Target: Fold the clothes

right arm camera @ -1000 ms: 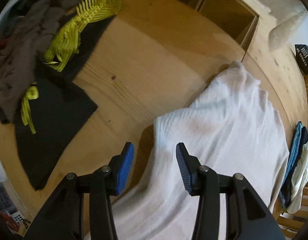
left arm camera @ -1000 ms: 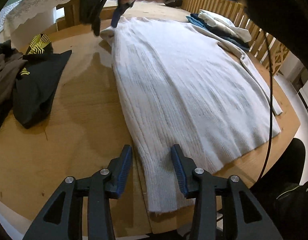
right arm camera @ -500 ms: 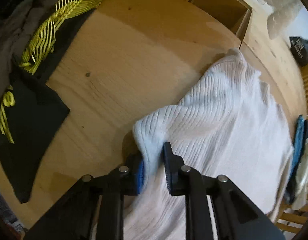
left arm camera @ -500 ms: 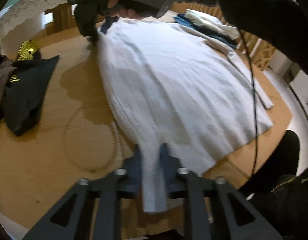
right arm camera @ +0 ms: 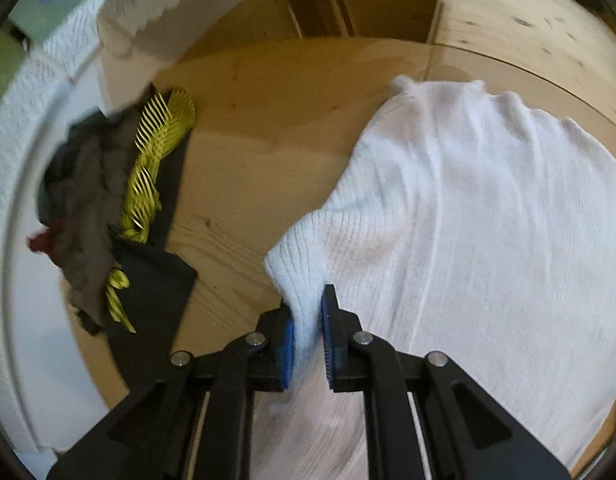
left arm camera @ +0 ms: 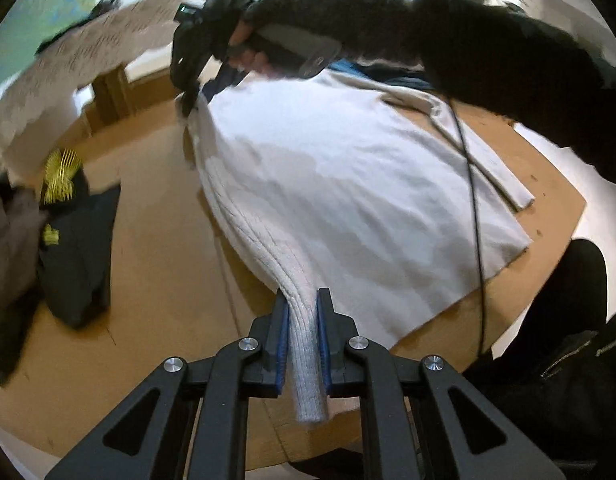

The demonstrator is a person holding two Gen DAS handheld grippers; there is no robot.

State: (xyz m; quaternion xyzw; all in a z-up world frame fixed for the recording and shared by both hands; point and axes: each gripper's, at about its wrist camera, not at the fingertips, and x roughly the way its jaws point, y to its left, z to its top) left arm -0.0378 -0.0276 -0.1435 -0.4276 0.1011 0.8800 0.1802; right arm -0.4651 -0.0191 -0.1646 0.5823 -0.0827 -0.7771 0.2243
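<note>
left gripper (left arm camera: 301, 320): jaws just closed, clamped on ribbed edge of white ribbed knit sweater (left arm camera: 348, 200) | sweater: spread on round wooden table (left arm camera: 159, 264) | right gripper (right arm camera: 308, 320): jaws just closed, pinching sweater's far corner | black-and-yellow garment (right arm camera: 147, 216): left on table

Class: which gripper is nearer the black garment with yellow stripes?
Unclear: both the left gripper and the right gripper clamp the white sweater, apart from the black garment.

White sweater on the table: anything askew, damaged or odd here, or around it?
Nothing looks damaged. The white sweater lies mostly flat on the wooden table, one edge pinched by the left gripper and the right gripper. The only untidy spot is the crumpled heap of dark clothes beside it, unfolded.
</note>
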